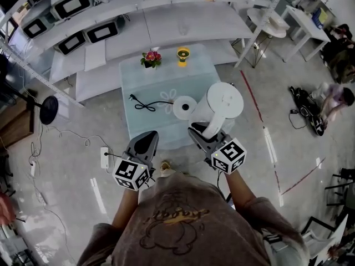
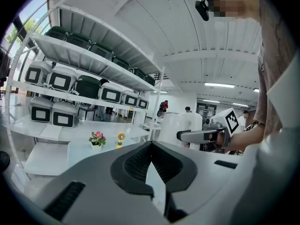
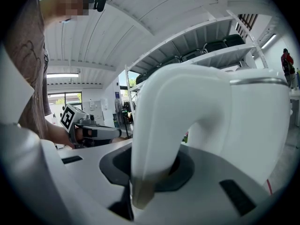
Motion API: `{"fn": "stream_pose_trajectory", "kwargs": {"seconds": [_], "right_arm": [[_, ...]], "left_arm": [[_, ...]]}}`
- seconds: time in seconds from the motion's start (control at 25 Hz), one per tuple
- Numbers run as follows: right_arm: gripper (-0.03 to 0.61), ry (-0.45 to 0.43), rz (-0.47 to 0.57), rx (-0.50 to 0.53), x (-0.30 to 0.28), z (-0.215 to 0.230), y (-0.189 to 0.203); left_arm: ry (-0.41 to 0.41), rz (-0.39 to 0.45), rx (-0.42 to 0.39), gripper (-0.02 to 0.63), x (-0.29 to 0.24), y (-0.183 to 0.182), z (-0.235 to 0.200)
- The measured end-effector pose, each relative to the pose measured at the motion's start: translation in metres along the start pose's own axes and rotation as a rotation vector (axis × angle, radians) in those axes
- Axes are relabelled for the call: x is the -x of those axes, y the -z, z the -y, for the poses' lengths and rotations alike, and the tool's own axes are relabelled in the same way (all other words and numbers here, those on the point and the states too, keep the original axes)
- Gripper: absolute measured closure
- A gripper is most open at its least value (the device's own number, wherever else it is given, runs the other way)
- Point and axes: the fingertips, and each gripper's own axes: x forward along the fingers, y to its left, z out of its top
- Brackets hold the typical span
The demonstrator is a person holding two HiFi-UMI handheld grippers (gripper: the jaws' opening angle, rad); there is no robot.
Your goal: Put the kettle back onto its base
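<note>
My right gripper (image 1: pixel 204 131) is shut on the handle of the white kettle (image 1: pixel 224 101), which hangs above the near right part of the pale blue table (image 1: pixel 138 76). In the right gripper view the handle (image 3: pixel 154 139) fills the space between the jaws of my right gripper (image 3: pixel 150 168). The round white base (image 1: pixel 183 107) lies on the table just left of the kettle, with its black cord (image 1: pixel 145 103) trailing to the left. My left gripper (image 1: pixel 145 142) hovers at the table's near edge, left of the base, jaws together on nothing. The left gripper view shows its tips (image 2: pixel 150 146) and the kettle (image 2: pixel 180 125) at right.
A small flower pot (image 1: pixel 151 58) and a yellow mini fan (image 1: pixel 182 54) stand at the table's far side. White shelves (image 1: pixel 166 21) run behind it. On the floor are a power strip (image 1: pixel 104 157) and a floor fan (image 1: pixel 49 110) at left, and a seated person (image 1: pixel 333 101) at right.
</note>
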Motion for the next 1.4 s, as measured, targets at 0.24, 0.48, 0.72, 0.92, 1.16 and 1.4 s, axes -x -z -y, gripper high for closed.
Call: {"fn": "stream_pose_trajectory", "kwargs": {"seconds": [0.24, 0.48, 0.72, 0.92, 1.16, 1.4], "right_arm": [[0.503, -0.017, -0.005, 0.023, -0.037, 0.015, 0.002], [0.503, -0.038, -0.022, 0.054, -0.071, 0.028, 0.011], [0.503, -0.06, -0.045, 0.086, -0.099, 0.043, 0.027], [0.503, -0.081, -0.061, 0.095, -0.121, 0.053, 0.046], [0.502, -0.09, -0.083, 0.103, -0.141, 0.064, 0.066], [0.499, -0.094, -0.105, 0.106, -0.155, 0.071, 0.086]], "left_arm": [[-0.002, -0.021, 0.002, 0.592, -0.004, 0.006, -0.015], [-0.008, -0.033, 0.016, 0.592, -0.005, 0.008, -0.03], [-0.019, -0.042, 0.023, 0.592, -0.01, 0.008, -0.044], [-0.029, -0.06, 0.029, 0.592, -0.014, 0.014, -0.054], [-0.049, -0.087, 0.031, 0.592, -0.013, 0.021, -0.064], [-0.077, -0.11, 0.035, 0.592, -0.006, 0.028, -0.074]]}}
